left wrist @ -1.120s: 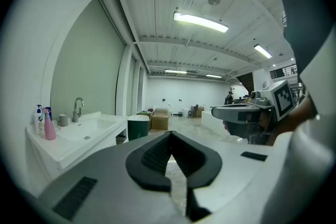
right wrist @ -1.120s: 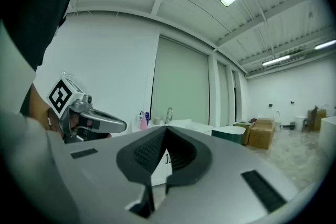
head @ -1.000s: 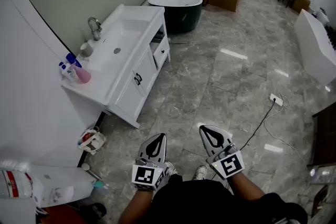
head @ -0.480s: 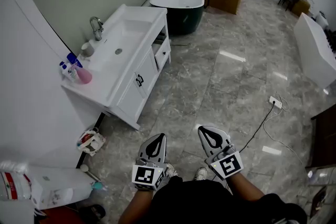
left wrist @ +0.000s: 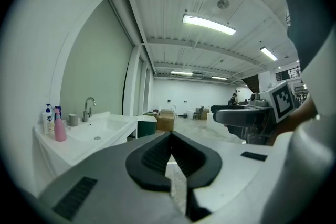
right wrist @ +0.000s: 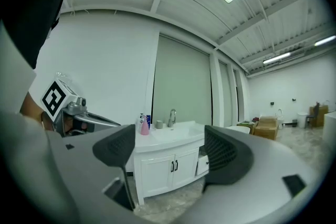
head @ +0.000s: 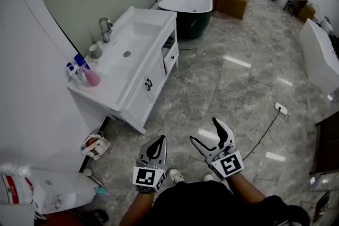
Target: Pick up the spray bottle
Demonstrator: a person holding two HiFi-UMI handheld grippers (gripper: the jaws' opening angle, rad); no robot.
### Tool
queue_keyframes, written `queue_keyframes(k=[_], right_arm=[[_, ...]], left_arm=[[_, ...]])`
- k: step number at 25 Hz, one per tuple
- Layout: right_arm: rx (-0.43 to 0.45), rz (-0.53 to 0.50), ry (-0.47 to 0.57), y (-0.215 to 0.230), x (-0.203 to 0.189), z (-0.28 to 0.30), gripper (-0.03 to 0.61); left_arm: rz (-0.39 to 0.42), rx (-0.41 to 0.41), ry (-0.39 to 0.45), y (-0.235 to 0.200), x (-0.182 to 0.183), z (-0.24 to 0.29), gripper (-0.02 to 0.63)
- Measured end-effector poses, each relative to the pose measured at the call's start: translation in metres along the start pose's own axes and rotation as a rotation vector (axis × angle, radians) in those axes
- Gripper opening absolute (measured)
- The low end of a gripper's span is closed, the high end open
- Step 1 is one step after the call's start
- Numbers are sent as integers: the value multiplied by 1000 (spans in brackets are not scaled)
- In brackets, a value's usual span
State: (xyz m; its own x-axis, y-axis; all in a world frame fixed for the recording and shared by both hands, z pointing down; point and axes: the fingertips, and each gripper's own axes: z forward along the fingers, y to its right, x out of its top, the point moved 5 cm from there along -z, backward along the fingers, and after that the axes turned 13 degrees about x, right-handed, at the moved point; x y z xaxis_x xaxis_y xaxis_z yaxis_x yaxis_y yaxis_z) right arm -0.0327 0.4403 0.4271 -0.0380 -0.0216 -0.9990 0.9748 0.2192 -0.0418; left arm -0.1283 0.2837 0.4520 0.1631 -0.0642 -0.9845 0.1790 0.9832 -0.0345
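Ahead on your left, the spray bottle (head: 91,78) stands at the worktop's (head: 107,91) near end, by the wall, just beside other bottles (head: 78,62). A cup (head: 96,51) and the tap (head: 106,28) stand farther along, between basin (head: 130,42) and wall. The bathtub (head: 190,5) lies beyond the worktop, boxes (head: 233,0) behind it.

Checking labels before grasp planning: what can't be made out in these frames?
- Spray bottle: too small in every view to show its trigger or which way the nozzle faces.
- Bottles beside it: head view, overlapping and too small to count or read.
- Vanity inside: doors closed in all views.
- White object: head view, cut off by the left edge; can't tell what it is.
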Motion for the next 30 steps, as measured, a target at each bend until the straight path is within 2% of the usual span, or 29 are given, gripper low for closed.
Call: queue_keyframes(k=[4,6,10,19,30], right_arm=[[-39,10,51,-5,7,19,546],[-57,4,58,-8,10,26,591],[-63,-12,38,-12,7,40,592],[4,-9,-4,2,-6,81,592],[180,-34,-29,61,-10,175,591]], left_arm=[[-7,8,9,-23,2,-2,-3],[-15,14,10,-33,1,-5,-3],[-27,23,12,-48,-2,-9,-3],[-37,80,-9,-73,-4,7,-3],[-33,221,-20,-117,14,73,-3]])
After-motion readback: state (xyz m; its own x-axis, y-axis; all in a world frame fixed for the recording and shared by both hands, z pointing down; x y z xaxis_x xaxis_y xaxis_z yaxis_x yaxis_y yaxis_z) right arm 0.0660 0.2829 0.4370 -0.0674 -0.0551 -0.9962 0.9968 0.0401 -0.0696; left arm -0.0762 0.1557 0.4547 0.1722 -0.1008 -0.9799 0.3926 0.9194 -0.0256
